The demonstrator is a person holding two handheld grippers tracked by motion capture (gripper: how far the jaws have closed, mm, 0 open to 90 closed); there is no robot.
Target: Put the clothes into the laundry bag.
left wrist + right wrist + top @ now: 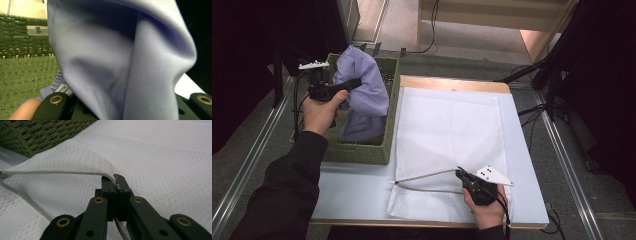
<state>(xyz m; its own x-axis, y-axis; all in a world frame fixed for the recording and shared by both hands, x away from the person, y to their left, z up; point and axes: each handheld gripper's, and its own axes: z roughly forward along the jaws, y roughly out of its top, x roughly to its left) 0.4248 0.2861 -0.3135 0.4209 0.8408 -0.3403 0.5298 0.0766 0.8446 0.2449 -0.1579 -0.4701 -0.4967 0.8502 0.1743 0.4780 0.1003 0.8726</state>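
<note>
We hold a soft lilac fabric garment [362, 90] in our left gripper [346, 86], its jaws clenched on a bunch of the cloth near the top, so the rest hangs below the jaws in loose folds with its lower end resting inside the green woven basket [362, 152]. In the left gripper view the lilac cloth [120, 60] drapes right over the jaws, and a small sewn-in label [63, 88] shows just beside the left jaw. Off to the right of that gripper, a large white mesh laundry bag [447, 130] lies flat on the pale table [352, 192], touching the basket's side. Our right gripper [460, 173] pinches the upper edge of the bag's mouth, jaws tightly shut on the corded rim [62, 172], lifting it so a gap opens ahead of the jaws and to their left. We judge the step in hand to be lifting the garment clear of the basket, with bagging not yet begun. The next move calls for carrying the cloth across to the raised opening, feeding the hanging end in first, while the right gripper holds the mouth high and wide enough.
</note>
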